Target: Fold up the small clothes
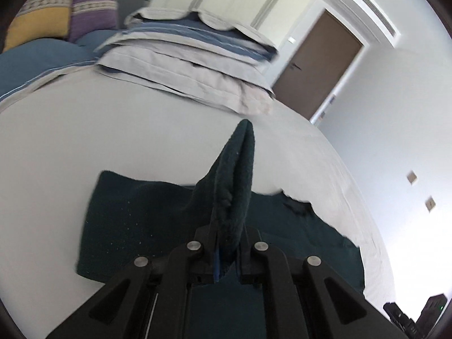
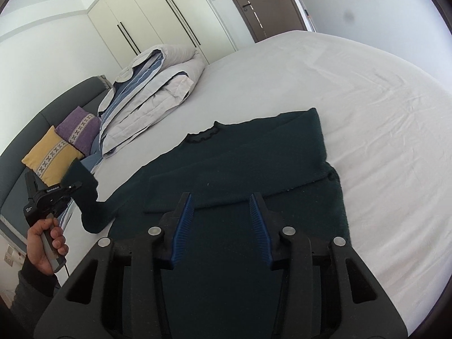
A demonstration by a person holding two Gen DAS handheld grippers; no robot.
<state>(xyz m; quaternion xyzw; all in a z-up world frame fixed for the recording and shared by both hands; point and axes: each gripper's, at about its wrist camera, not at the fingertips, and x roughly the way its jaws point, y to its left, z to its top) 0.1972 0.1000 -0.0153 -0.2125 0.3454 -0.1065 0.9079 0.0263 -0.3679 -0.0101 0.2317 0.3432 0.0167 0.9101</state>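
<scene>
A dark green sweater (image 2: pixel 254 163) lies flat on the white bed sheet (image 2: pixel 367 99), its right sleeve folded across the body. My left gripper (image 1: pixel 227 240) is shut on the left sleeve (image 1: pixel 234 175) and holds it lifted above the bed; it also shows in the right wrist view (image 2: pixel 70 188) with the sleeve (image 2: pixel 87 197) hanging from it. My right gripper (image 2: pixel 223 200) is open and empty, hovering over the sweater's lower body.
A folded grey and blue duvet (image 2: pixel 147 90) lies at the head of the bed, with purple (image 2: pixel 80 131) and yellow (image 2: pixel 52 154) cushions beside it. Wardrobe doors (image 2: pixel 158 22) and a brown door (image 2: pixel 262 2) stand beyond the bed.
</scene>
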